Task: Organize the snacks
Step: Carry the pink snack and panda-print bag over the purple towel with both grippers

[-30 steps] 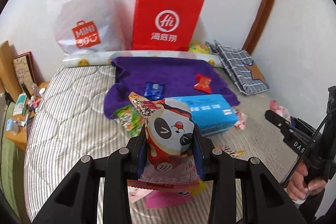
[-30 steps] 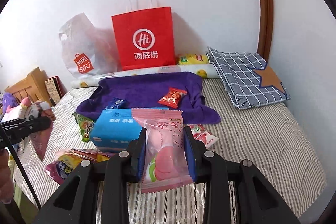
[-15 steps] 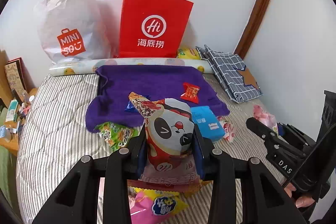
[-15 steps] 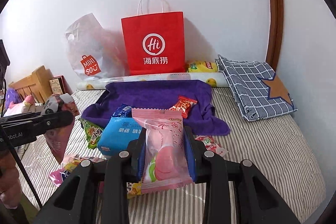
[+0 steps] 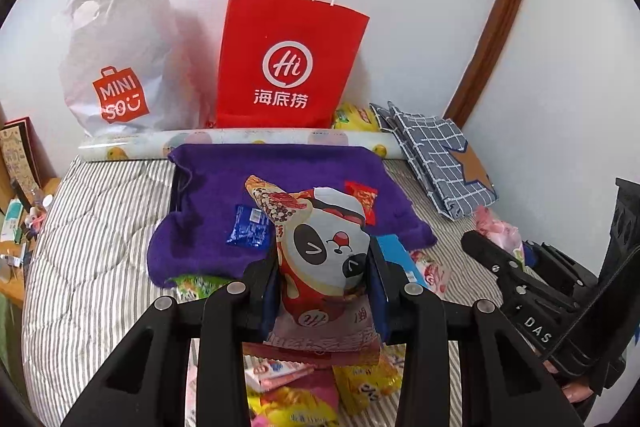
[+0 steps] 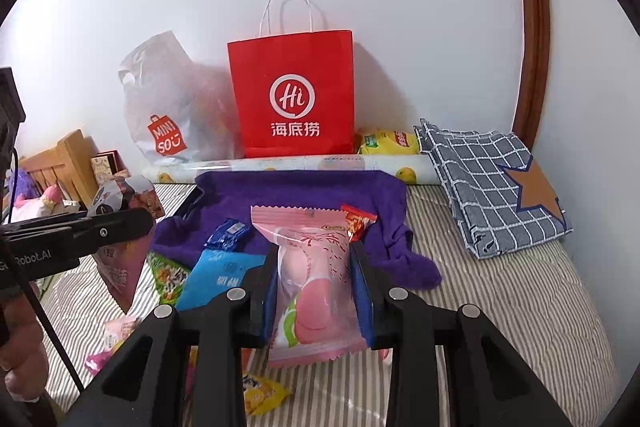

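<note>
Nearest the left wrist lens, the left gripper (image 5: 325,267) is clamped on a panda-print snack bag (image 5: 320,251), held upright with its long axis rising out of the jaws. In the right wrist view, the right gripper (image 6: 314,291) is likewise clenched on a pink wrapped cake (image 6: 310,275), also upright. Beneath both, loose packets (image 5: 296,391) are scattered on the striped mattress (image 6: 500,307). Further on, a purple towel (image 5: 288,171) is spread, with a blue sachet (image 5: 248,227) and a red sachet (image 5: 362,199) lying on it. The towel lies straight ahead of both sets of fingers, and neither hand can be judged clearly nearer to it. At the wall a red paper bag (image 6: 292,95) stands upright; whether its mouth is open cannot be made out.
</note>
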`<state>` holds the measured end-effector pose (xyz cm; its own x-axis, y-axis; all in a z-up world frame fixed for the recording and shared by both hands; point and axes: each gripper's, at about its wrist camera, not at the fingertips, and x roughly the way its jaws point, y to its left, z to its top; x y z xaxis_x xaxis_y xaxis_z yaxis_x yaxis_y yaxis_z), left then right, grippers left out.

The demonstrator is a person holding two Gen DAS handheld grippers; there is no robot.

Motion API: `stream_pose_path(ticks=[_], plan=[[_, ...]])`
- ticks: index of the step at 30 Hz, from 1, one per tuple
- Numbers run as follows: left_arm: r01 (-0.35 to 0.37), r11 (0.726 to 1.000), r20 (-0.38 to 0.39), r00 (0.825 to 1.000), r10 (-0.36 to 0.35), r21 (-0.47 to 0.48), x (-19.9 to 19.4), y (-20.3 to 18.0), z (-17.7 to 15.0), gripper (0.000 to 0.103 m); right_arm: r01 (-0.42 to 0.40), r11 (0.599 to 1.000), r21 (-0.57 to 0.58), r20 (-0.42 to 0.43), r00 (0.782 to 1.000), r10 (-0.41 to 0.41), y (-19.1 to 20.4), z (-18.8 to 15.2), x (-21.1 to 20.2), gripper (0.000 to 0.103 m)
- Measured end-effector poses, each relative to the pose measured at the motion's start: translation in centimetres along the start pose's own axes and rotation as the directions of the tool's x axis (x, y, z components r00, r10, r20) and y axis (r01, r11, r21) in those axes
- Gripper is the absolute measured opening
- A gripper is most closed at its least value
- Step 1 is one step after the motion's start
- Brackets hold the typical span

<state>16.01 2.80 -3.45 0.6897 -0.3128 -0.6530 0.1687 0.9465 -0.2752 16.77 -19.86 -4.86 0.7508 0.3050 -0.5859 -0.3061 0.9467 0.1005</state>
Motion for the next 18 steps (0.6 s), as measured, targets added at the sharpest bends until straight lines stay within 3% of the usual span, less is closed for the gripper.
stream_pose_path(ticks=[18], plan=[[-0.092, 0.987, 0.012, 0.995, 0.094, -0.133, 4.8, 7.0, 6.5, 0.037, -0.004, 1.000, 0.010, -0.025, 1.000, 0.005, -3.1, 7.0, 7.7, 0.030]])
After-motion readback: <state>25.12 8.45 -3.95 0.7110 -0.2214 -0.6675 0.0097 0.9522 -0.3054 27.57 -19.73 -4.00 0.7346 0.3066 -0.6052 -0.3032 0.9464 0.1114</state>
